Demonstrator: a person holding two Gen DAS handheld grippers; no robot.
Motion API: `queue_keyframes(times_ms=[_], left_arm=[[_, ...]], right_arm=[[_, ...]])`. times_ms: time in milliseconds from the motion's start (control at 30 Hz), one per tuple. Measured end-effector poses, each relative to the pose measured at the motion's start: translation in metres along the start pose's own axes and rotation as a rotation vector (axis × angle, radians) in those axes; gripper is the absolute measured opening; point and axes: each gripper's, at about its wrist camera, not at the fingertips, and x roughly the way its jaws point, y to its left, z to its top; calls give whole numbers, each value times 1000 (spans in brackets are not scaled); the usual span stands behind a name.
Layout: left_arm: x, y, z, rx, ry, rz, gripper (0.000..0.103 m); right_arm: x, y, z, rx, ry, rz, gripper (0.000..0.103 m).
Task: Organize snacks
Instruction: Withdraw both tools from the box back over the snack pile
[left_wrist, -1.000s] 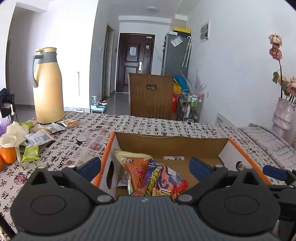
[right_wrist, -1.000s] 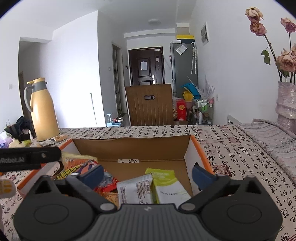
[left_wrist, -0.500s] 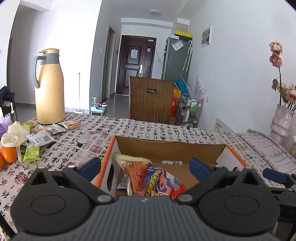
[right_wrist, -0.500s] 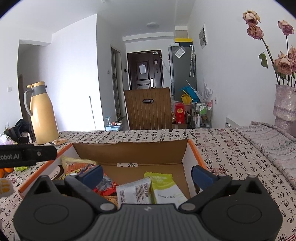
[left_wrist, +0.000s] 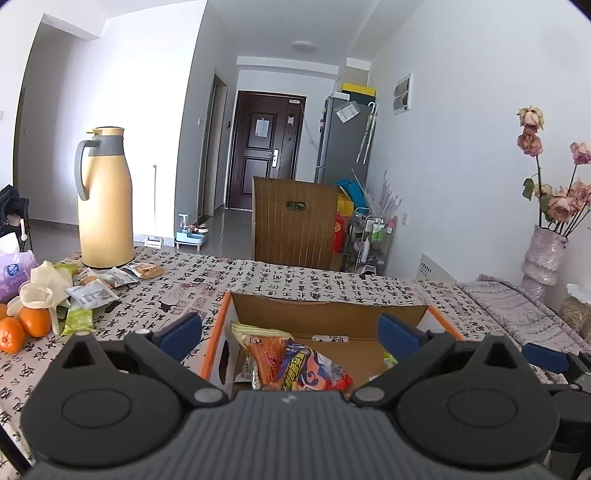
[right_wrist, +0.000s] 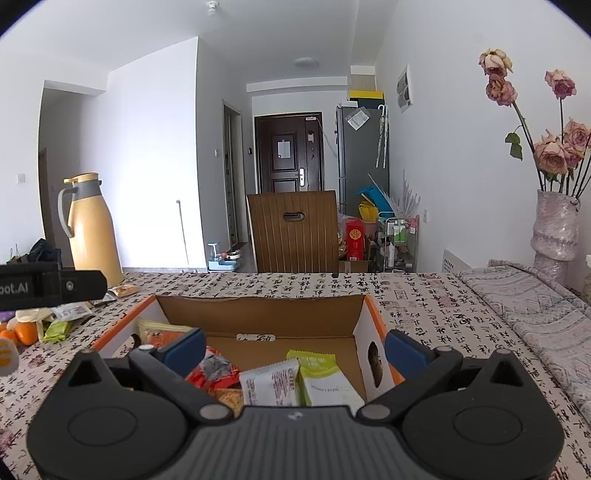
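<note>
Hand-held grippers, both empty and spread, have risen above box.

1. A cardboard box sits on the table, open at the top.
2. In the box, a large snack bag lies at the left end; two small packets stand side by side towards the right end.
3. Left of the box, well apart, loose snack packets lie on the table, with oranges nearer the table's left edge.
4. Behind those packets stands a thermos jug.
5. A chair stands behind the table's far edge, opposite the box.
6. A vase of flowers stands to the right, beyond a folded blanket on the table.
7. A fridge stands behind the chair, with a door to its left.
</note>
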Motion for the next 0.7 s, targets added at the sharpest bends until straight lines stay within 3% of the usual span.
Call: queue_keyframes(times_ms=[300,700], left_arm=[[-35,6,-9,7,-6,1,103],[-58,22,-36,26,54,24,103]], right_arm=[[-37,8,-9,-14,2,12,103],[-68,16,-38,-21,66,26,103]])
